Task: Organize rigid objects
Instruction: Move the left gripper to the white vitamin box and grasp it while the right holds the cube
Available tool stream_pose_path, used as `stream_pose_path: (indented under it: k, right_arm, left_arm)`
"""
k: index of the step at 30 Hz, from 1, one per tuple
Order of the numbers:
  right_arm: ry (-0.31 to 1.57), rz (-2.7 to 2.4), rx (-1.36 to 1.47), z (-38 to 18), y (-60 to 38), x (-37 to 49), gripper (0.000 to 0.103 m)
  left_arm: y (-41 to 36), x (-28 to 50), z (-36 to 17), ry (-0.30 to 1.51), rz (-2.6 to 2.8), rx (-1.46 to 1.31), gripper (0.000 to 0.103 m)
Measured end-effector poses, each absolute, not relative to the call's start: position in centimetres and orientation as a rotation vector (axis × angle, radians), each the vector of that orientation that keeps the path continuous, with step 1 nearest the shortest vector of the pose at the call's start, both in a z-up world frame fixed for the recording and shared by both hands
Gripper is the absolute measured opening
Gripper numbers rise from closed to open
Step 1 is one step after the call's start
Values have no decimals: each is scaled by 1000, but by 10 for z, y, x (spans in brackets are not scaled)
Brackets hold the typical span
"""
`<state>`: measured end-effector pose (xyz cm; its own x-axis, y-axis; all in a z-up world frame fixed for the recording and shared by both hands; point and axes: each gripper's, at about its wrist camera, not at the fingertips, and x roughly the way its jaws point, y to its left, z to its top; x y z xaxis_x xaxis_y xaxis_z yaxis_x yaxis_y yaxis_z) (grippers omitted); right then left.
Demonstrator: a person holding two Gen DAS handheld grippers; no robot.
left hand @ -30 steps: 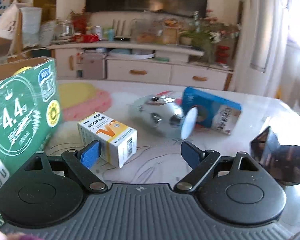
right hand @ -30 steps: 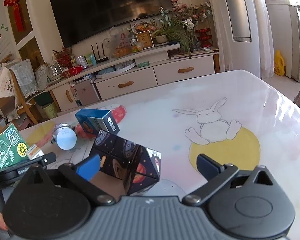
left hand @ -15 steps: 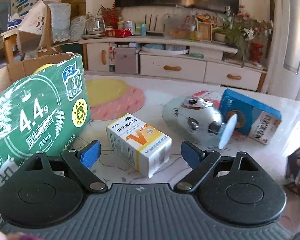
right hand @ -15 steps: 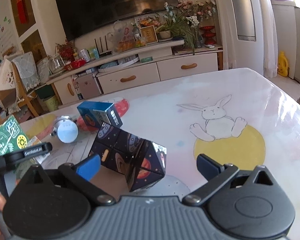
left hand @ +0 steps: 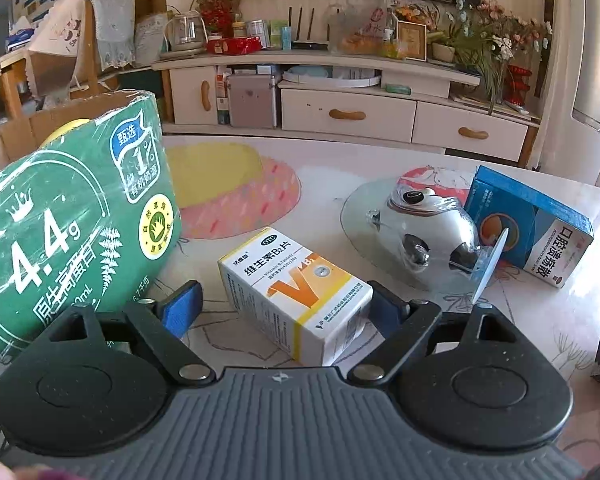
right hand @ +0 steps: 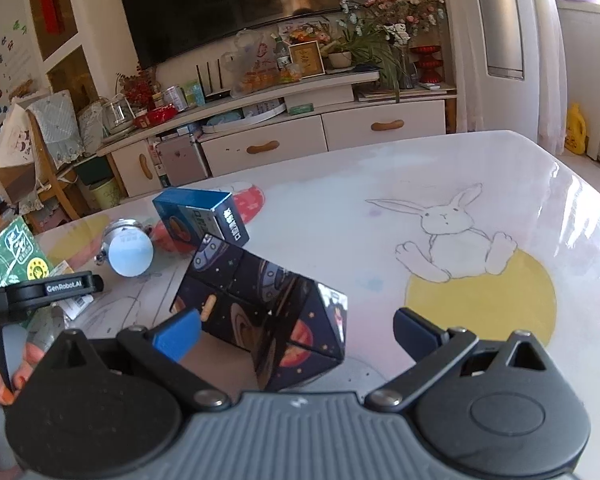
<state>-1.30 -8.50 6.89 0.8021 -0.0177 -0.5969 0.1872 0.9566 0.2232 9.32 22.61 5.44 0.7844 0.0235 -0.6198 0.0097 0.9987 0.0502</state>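
A white and orange vitamin box lies on the table between the open fingers of my left gripper, which do not touch it. Behind it lie a shiny silver toy and a blue medicine box. In the right wrist view a dark space-print cube stands between the open fingers of my right gripper, untouched. The blue medicine box and the silver toy lie beyond it.
A green milk carton box with open cardboard flaps stands at the left of the table. A hand holds the left gripper's handle. The table top with a rabbit drawing extends right. A TV cabinet stands behind.
My left gripper moved forward and left, so the vitamin box now sits between its fingers. My right gripper edged closer to the space-print cube. Both stayed open.
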Motion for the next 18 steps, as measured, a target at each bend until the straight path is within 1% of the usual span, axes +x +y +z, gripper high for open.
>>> stream_pose_path:
  k: [1,3,4,5,7,9,11,12,13,14,15,16,17,18]
  right_arm:
    - [641,-105,279,67,-85,-11,102]
    - [664,-89,297,63,-84,-8,103]
    - [658,-88,293,62,-83,-8,102]
    - [659,-88,281,62,-81,-8,102]
    - [659,-83,268,61,-80,-7,102]
    - [658,-80,266,62,-79,-8,99]
    - [653,-79,264,63,-80,-9,90]
    - [652,-83,258,63,-81,-9,88]
    - [651,-87,250,64,-81,-8,81]
    - [650,-89,242,64,-81,-8,71]
    - [648,-93,233,64,-81,-8,65]
    - [648,-94,229,64,-81,-8,57]
    - [649,-94,226,64,-81,-8,50]
    - [650,-95,221,64,-82,-8,46]
  left_arm:
    - [226,94,54,668,6,51,103]
    - [225,93,54,662,-2,52,97]
    - [224,92,54,656,-8,57,91]
    - [222,90,53,652,-14,61,87]
    - [219,87,53,646,-12,74,87]
    - [218,85,52,643,-14,79,86]
    - [219,83,52,642,-18,80,86]
    - [219,82,52,642,-19,82,86]
    - [219,80,52,641,-22,84,86]
    - [219,78,52,642,-27,85,86]
    - [219,75,52,643,-34,87,86]
    - [218,74,52,644,-41,90,86]
    - [217,70,52,646,-49,94,86]
    - [216,68,53,647,-57,98,86]
